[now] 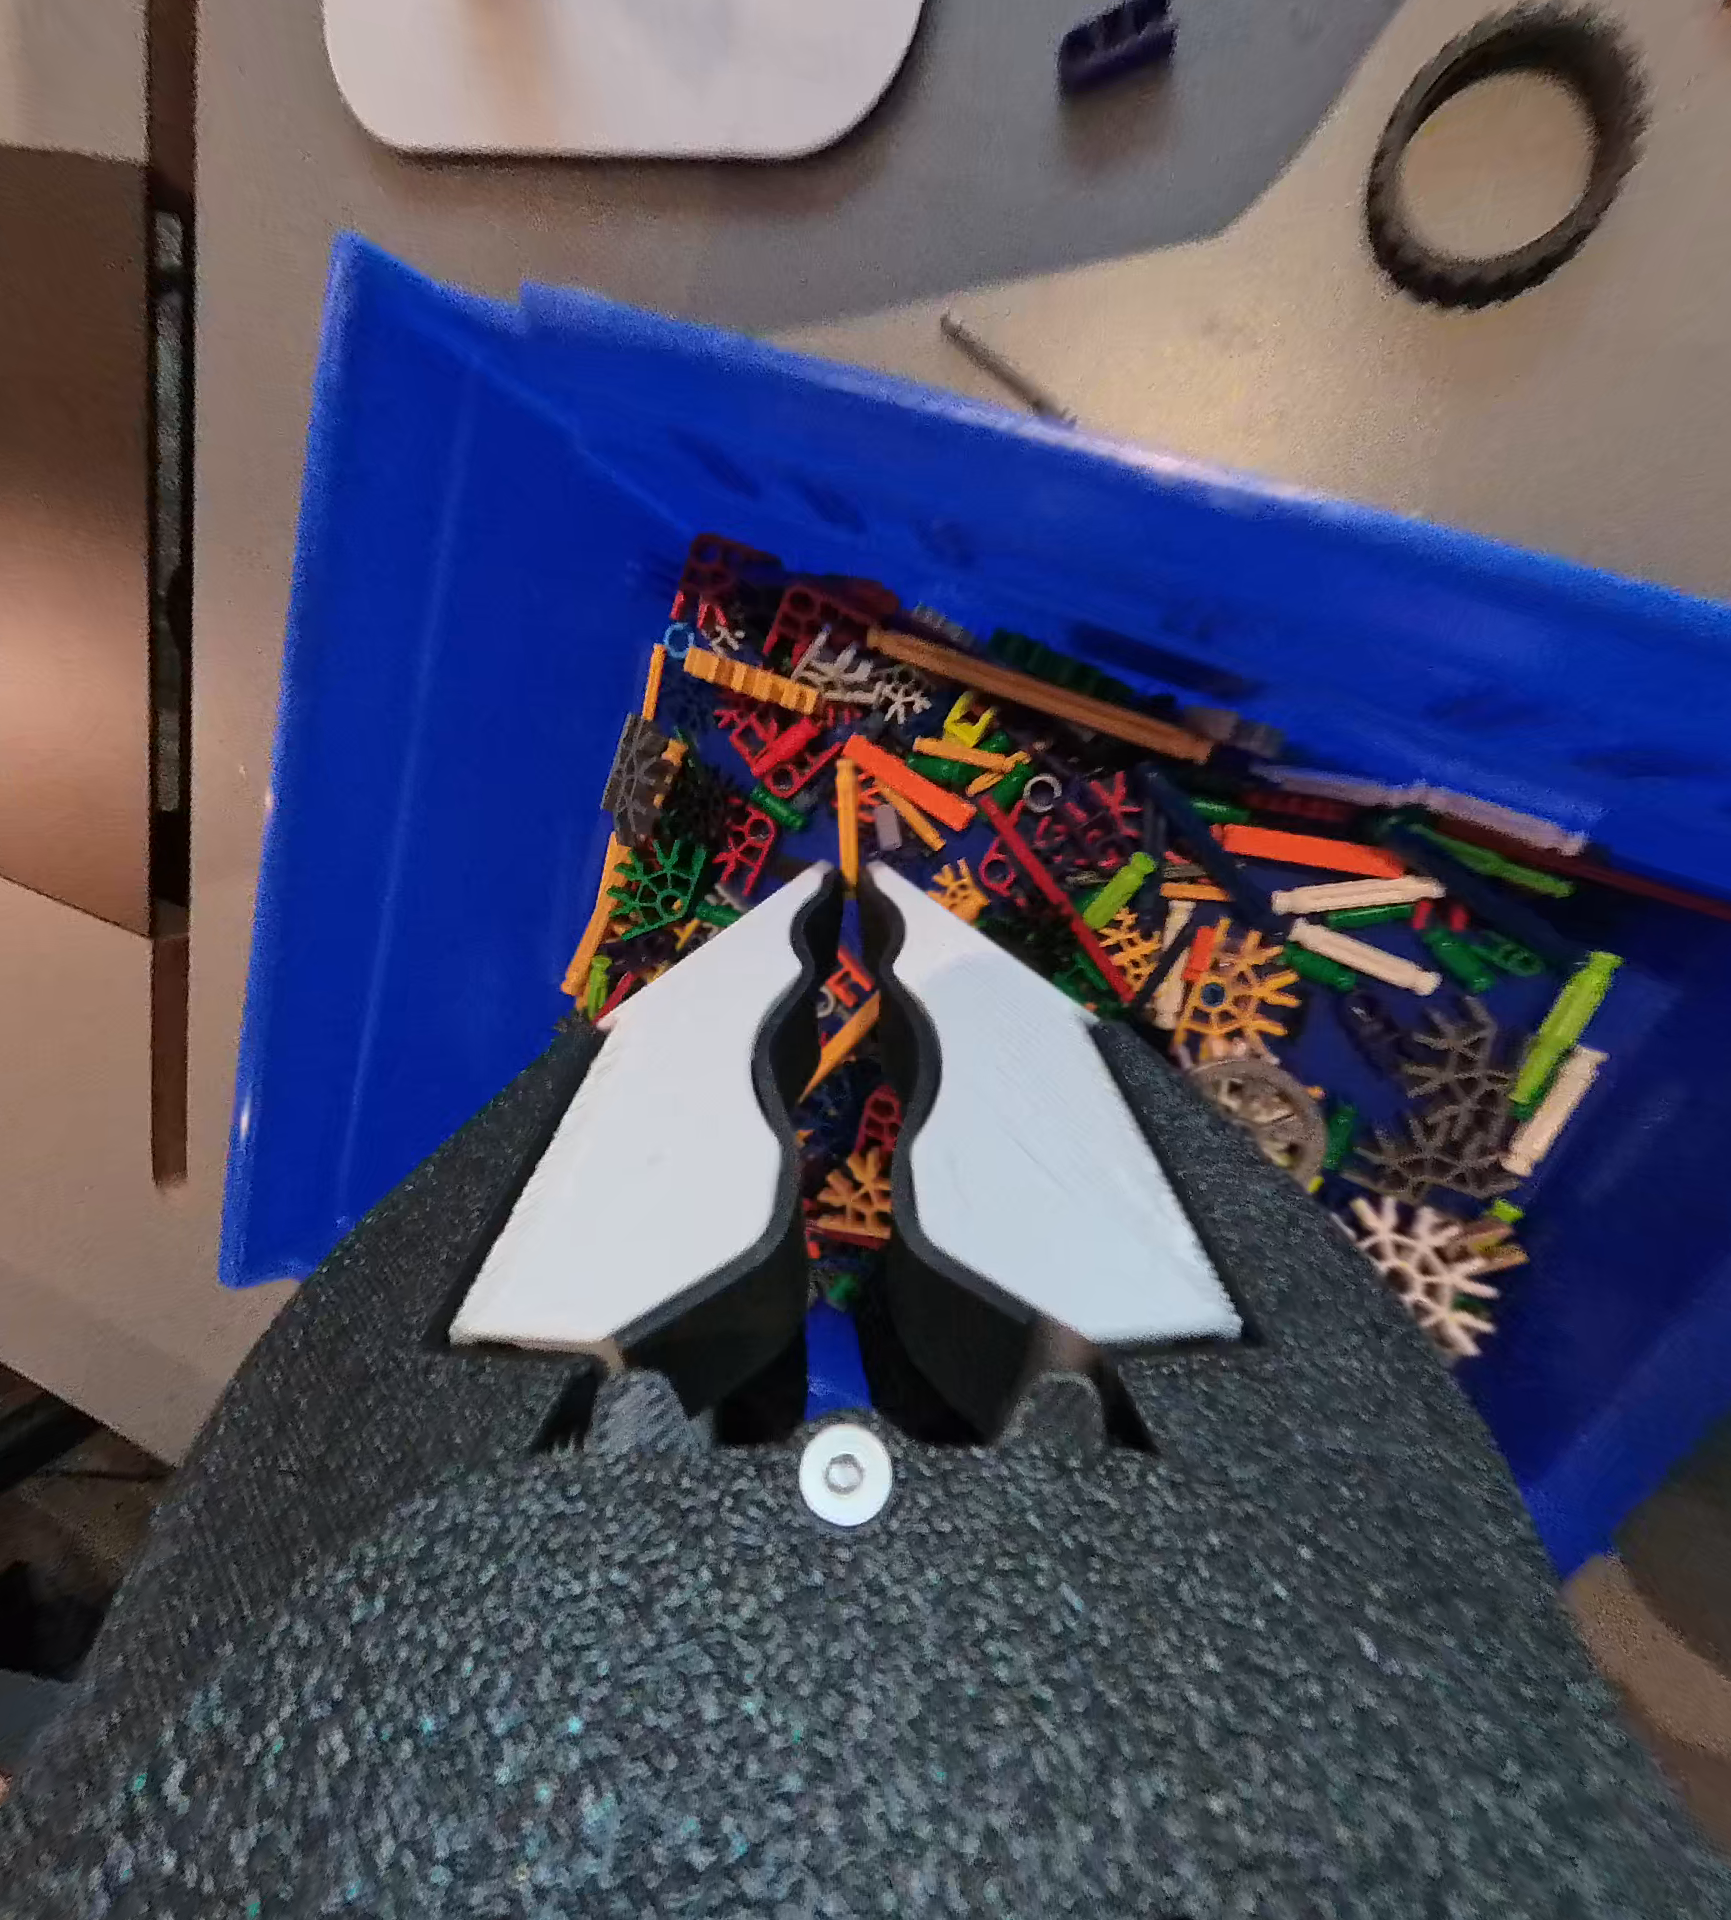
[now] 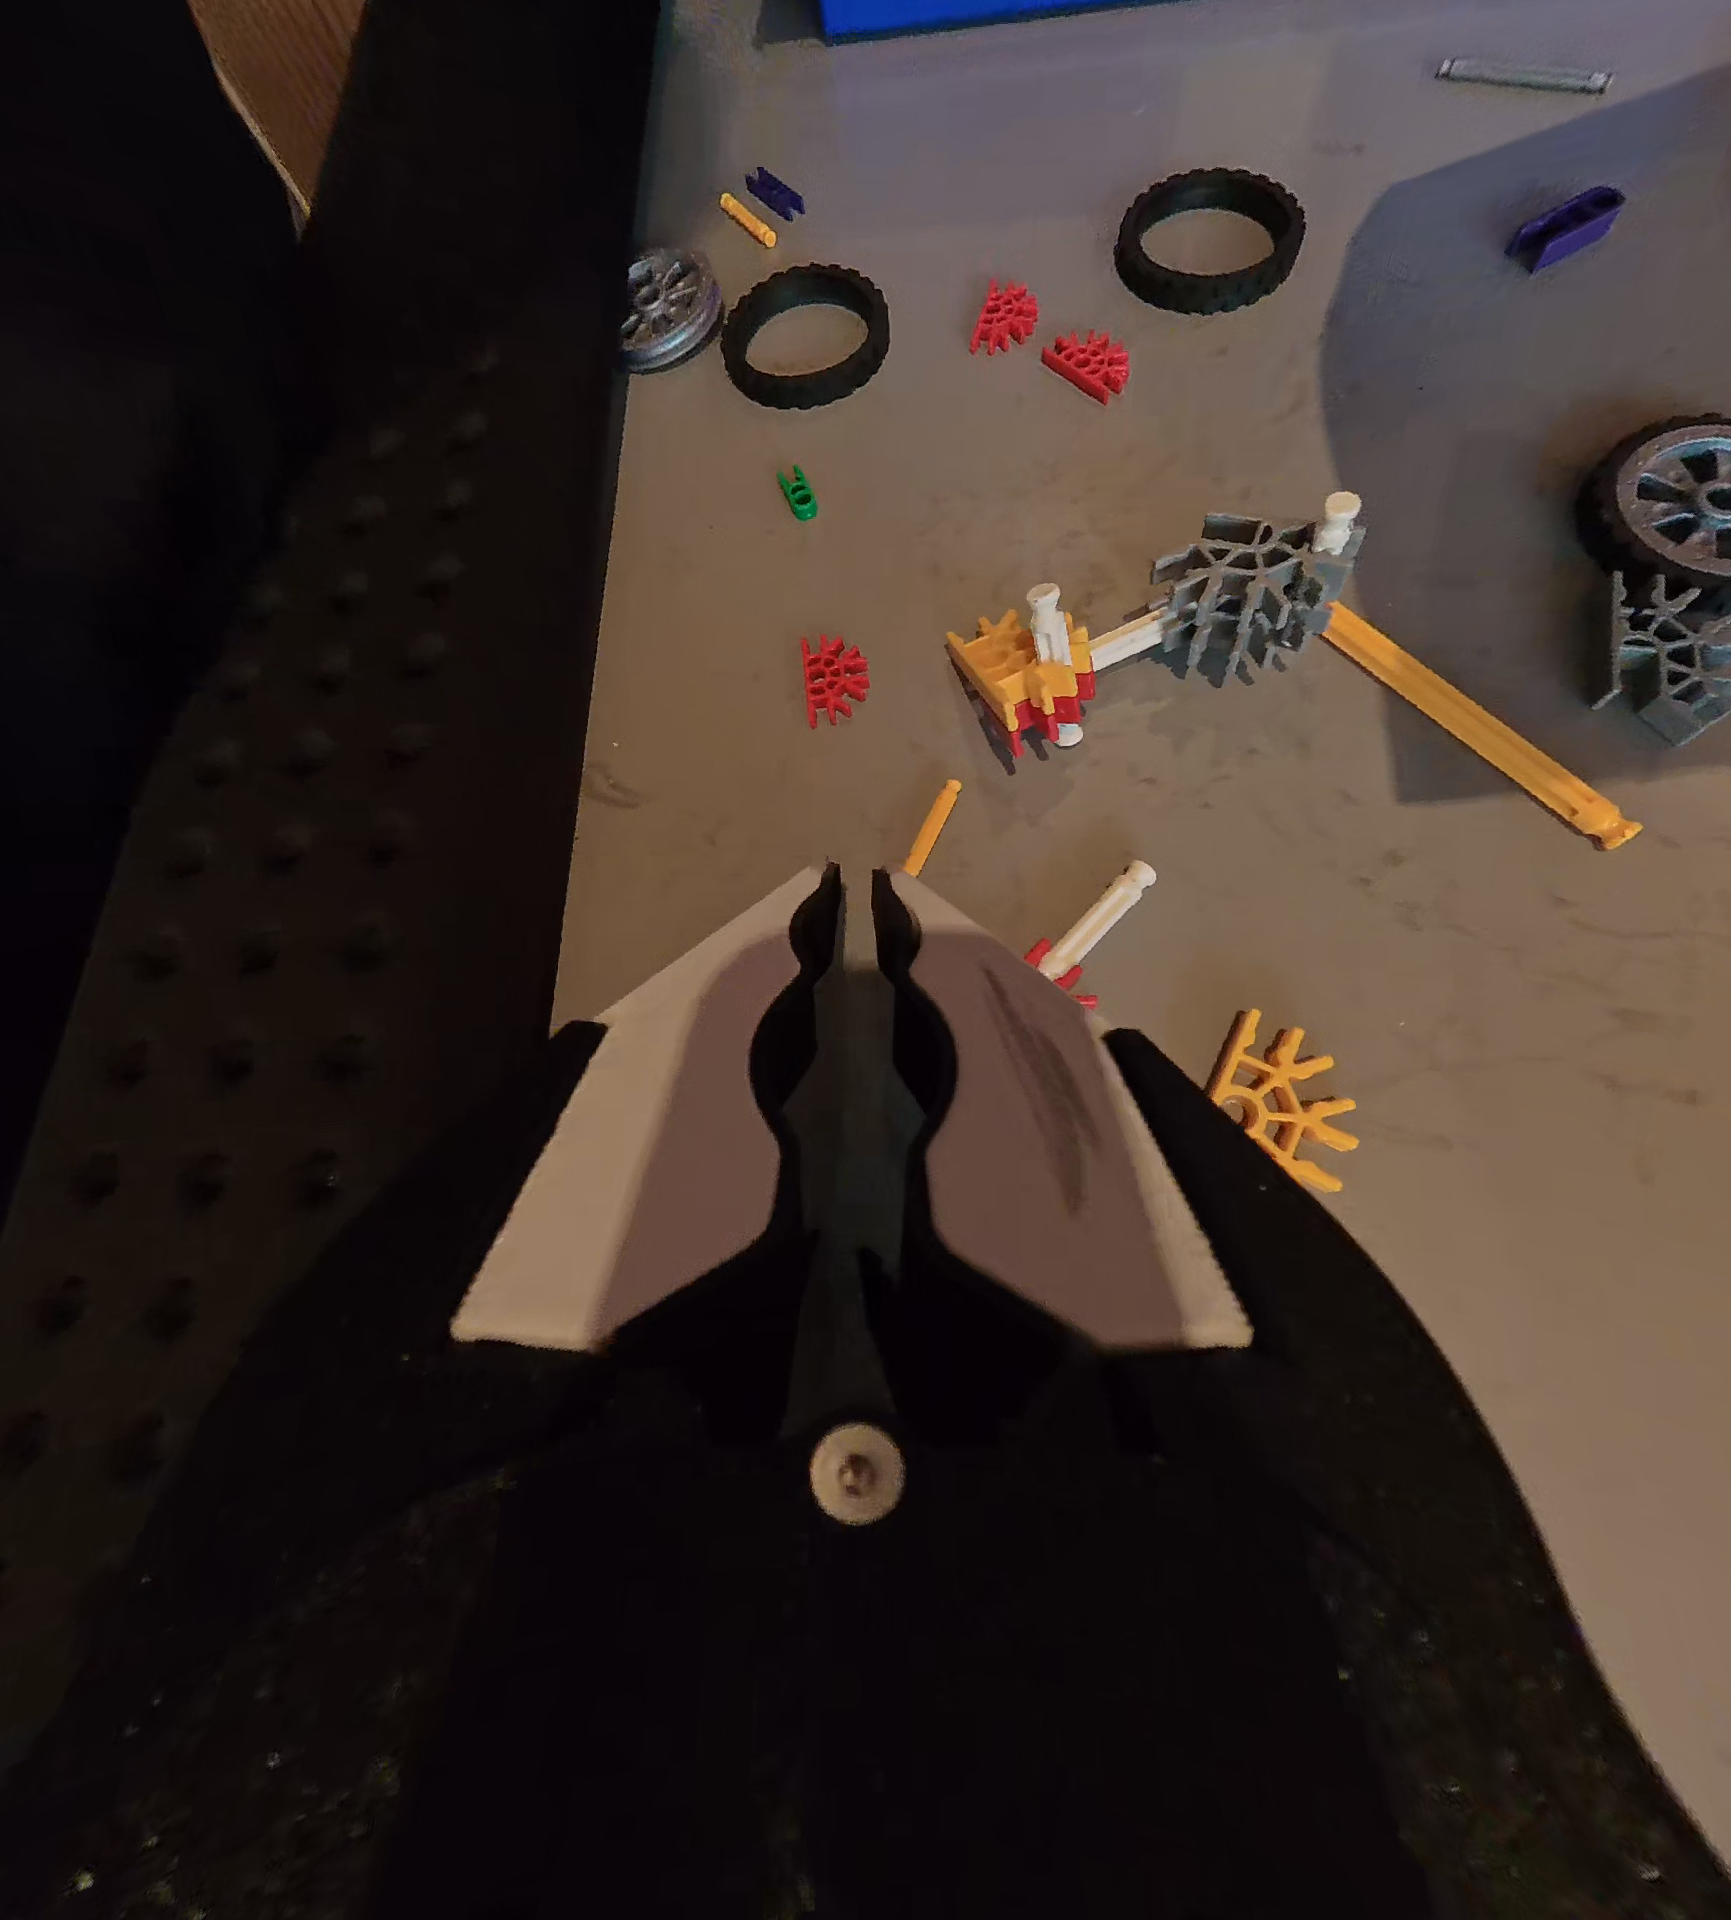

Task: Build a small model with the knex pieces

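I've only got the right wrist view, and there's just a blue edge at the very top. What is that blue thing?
Observer: A blue bin holding a jumble of colourful construction pieces.
Operator: Where's the left tool?
Observer: The left tool is over that pile, jaws almost together.
Operator: Any wheel in there?
Observer: Yes, a grey spoked wheel lies in the bin, just right of the tool.

Grey scuffed tabletop (image 2: 1256, 1039), curved edge, black perforated panel (image 2: 321, 831), dim light
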